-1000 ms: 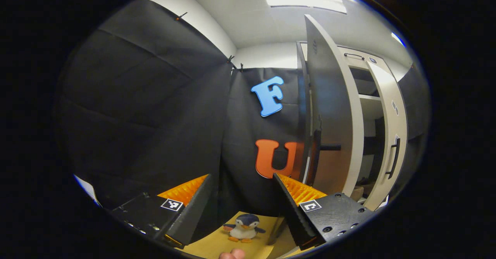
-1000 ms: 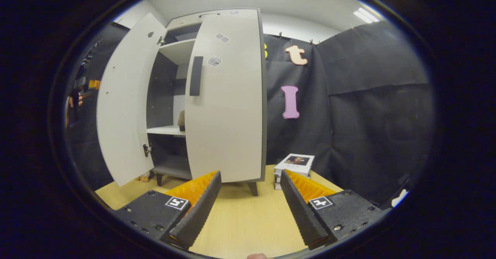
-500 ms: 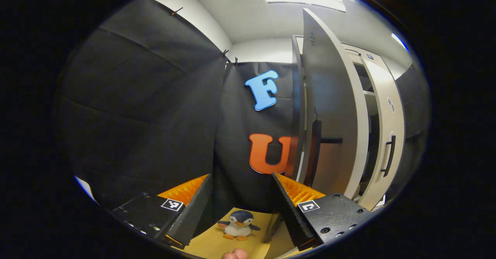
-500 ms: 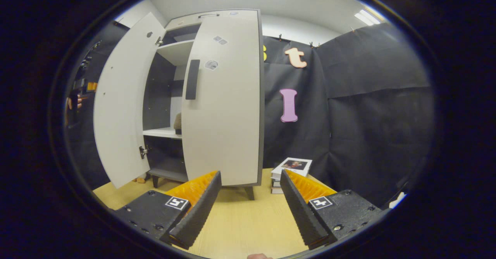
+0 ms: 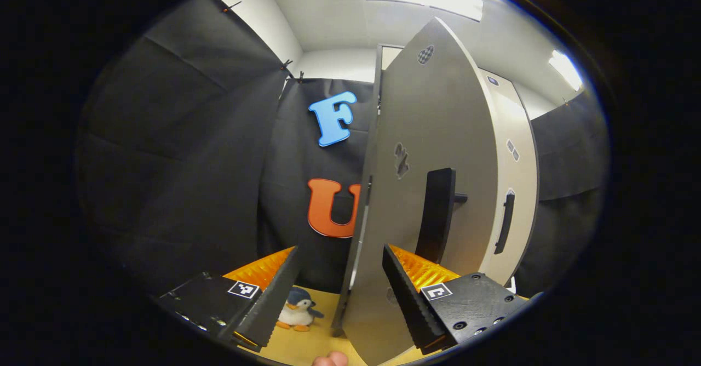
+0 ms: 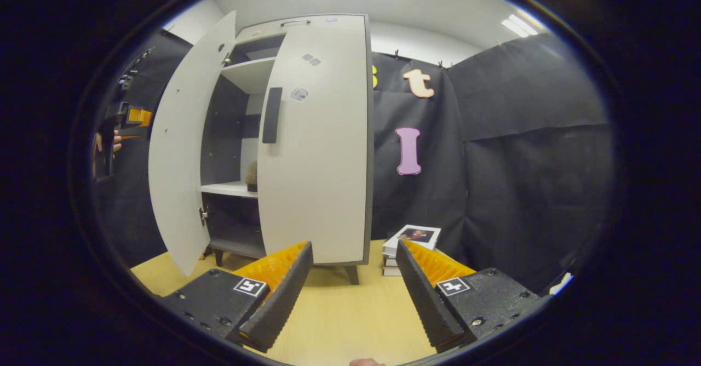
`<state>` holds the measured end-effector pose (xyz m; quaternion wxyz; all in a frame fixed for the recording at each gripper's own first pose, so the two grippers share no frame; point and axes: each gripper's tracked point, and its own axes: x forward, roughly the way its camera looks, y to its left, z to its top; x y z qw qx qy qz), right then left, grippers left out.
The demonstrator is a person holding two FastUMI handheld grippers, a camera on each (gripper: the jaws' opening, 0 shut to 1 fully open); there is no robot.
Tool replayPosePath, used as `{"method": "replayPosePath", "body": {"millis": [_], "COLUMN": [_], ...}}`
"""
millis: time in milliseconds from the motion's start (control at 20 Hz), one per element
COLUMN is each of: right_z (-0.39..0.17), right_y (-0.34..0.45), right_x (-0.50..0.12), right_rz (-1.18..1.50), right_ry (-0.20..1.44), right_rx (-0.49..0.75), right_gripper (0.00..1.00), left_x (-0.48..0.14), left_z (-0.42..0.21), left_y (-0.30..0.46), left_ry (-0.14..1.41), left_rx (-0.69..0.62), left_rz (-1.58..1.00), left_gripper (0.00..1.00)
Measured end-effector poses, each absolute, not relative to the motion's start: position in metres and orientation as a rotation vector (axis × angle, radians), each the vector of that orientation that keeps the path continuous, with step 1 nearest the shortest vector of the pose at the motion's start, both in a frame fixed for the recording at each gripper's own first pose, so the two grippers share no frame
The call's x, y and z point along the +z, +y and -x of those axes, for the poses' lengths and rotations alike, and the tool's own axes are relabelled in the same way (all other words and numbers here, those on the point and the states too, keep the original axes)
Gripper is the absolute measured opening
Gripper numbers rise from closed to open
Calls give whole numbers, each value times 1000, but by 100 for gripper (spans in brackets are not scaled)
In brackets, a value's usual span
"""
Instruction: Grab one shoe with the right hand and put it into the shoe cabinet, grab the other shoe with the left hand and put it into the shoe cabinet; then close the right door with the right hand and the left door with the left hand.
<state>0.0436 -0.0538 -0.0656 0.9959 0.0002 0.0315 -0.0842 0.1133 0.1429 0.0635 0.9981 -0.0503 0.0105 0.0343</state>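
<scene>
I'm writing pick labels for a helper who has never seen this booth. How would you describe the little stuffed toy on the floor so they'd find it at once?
Start at the tall pale shoe cabinet and its open left door. Beside that door's bottom edge, on the yellow floor against the black cloth wall, stands a small plush penguin. It has a dark head, white belly and orange feet, the only soft toy there.

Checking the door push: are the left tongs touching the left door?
Cannot tell. In the left gripper view, the left door overlaps the open left tongs' right finger; no contact or gap shows.

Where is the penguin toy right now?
In the left gripper view, the penguin toy stands on the yellow floor beside the left finger, left of the left door's bottom corner.
</scene>
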Motion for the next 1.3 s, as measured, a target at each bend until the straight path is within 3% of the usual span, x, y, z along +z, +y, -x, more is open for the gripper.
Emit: {"method": "replayPosePath", "body": {"millis": [400,700,1300], "right_z": [-28,-25,-40], "right_y": [-81,-88,-60], "right_x": [-60,-61,-70], "right_rz": [-1,-3,-30], "right_ry": [45,44,68], "right_rx": [-243,-264,-179], "right_gripper": [98,98,98], "left_x": [56,61,32], "left_z": [-155,-159,-67], "left_y": [66,68,61], "left_ry": [22,-7,21], "left_rx": [-68,-12,5], "left_rz": [139,130,60], "left_gripper": [93,93,93]}}
